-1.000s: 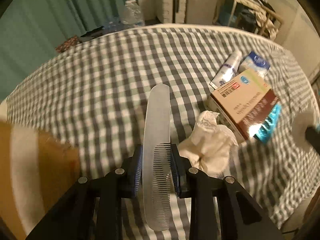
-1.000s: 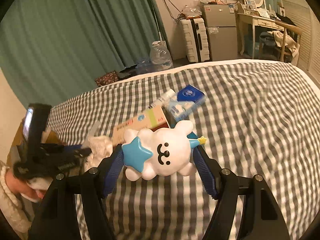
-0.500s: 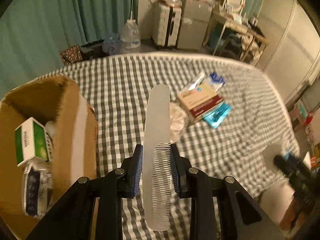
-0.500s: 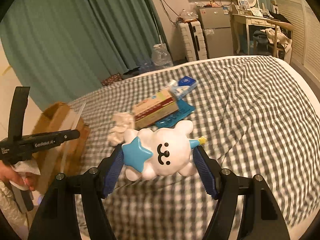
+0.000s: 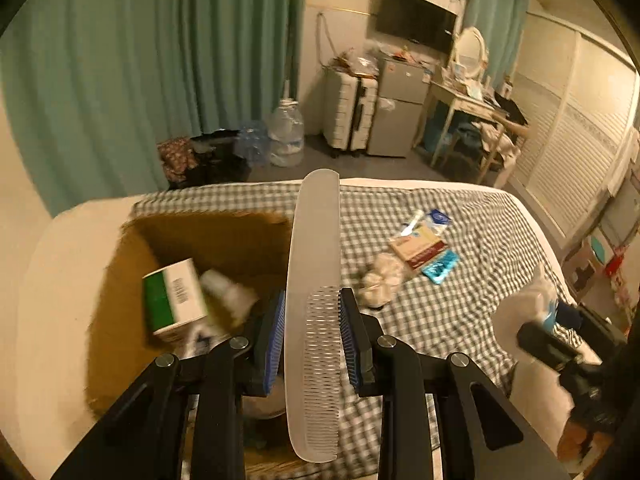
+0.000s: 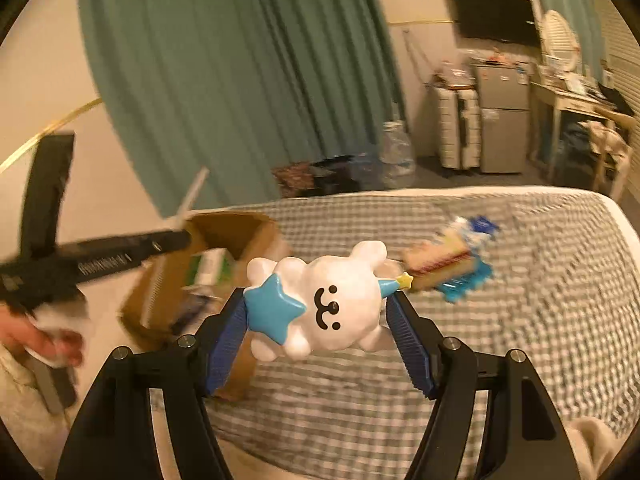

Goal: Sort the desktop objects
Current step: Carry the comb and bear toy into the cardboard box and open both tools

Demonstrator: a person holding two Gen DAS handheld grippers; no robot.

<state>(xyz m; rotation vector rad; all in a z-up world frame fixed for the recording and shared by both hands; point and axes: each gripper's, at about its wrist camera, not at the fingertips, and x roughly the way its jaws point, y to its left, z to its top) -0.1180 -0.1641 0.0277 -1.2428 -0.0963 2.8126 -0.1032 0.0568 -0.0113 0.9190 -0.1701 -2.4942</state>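
Comb (image 5: 314,312) sits clamped in my left gripper (image 5: 312,334), its jaws narrowed on the toothed stretch while the plain handle end rises toward the upper middle of the frame. Just left of it and below lies the open cardboard box (image 5: 120,280), lower left of the frame, with one green-and-white carton (image 5: 172,304) inside and some blurred white things beside it that I cannot name. My right gripper (image 6: 318,314) holds one cloud-shaped toy (image 6: 320,300) with a blue star, its jaws set fairly wide around the body.

I judge the step in hand to be dropping the comb into the box. To do it well I would carry the comb fully over the opening, since it hangs at the box's right edge in the left wrist view, then tip the long end down so it cannot bridge the rim, and only then part the jaws. The toy should wait to the side so the two grippers do not meet over the box.

Left on the checked bed (image 5: 460,320), by my count: one brown-and-white flat box (image 5: 418,248), one teal packet (image 5: 440,268), one blue-and-white pack (image 5: 438,217), one small tube (image 5: 412,224) and one crumpled white wad (image 5: 380,286). They cluster in the right middle of the left wrist view, touching or just beside each other.
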